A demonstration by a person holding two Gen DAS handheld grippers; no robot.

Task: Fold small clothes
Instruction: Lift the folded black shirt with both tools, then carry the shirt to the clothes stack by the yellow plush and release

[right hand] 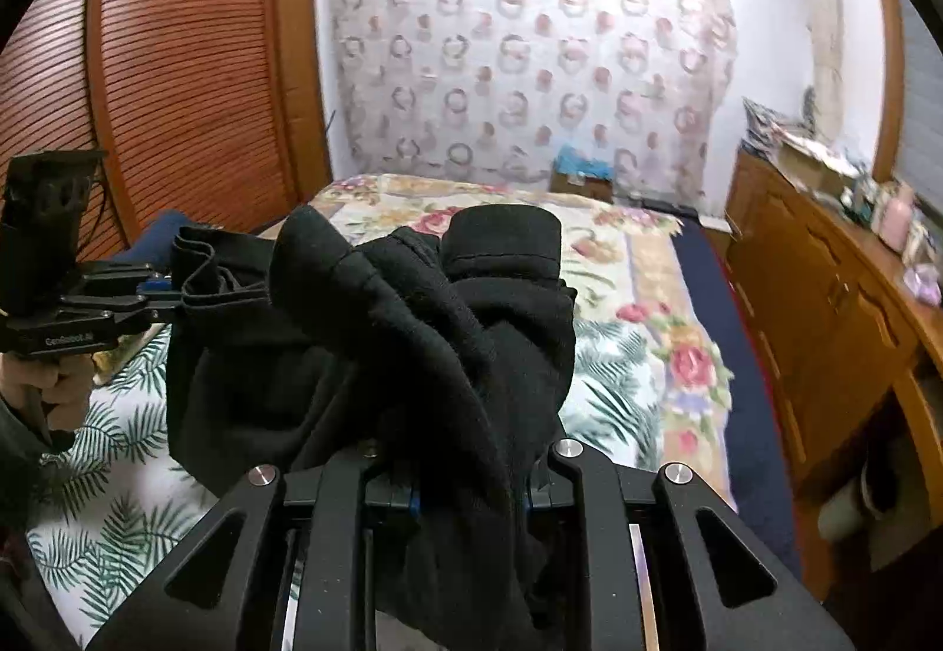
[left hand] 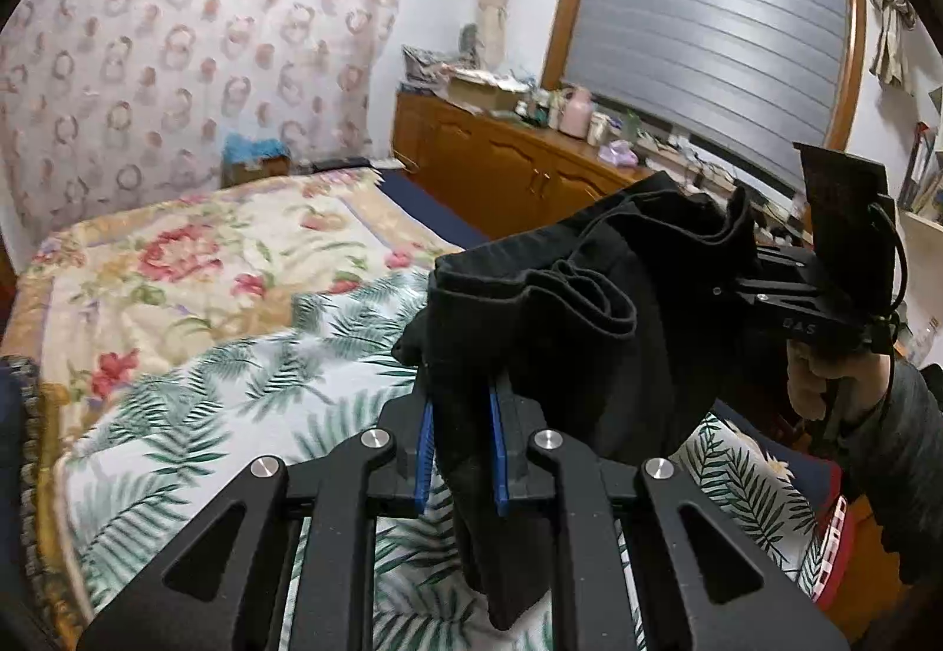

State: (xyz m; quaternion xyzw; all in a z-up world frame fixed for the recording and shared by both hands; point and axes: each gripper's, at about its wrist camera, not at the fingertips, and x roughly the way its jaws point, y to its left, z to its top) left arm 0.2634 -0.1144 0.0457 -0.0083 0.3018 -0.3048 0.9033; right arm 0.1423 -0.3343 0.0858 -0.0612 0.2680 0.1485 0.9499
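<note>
Both tongs, left [left hand: 460,450] and right [right hand: 471,498], pinch 1 crumpled black fabric garment [left hand: 589,309], lifted above the leaf-print bedspread [left hand: 236,415] at 6 o'clock; next, probably spreading it flat.

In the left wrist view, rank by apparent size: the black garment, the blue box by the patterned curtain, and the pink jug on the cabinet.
1. black garment, though nearness to the camera inflates it
2. blue box
3. pink jug
</note>
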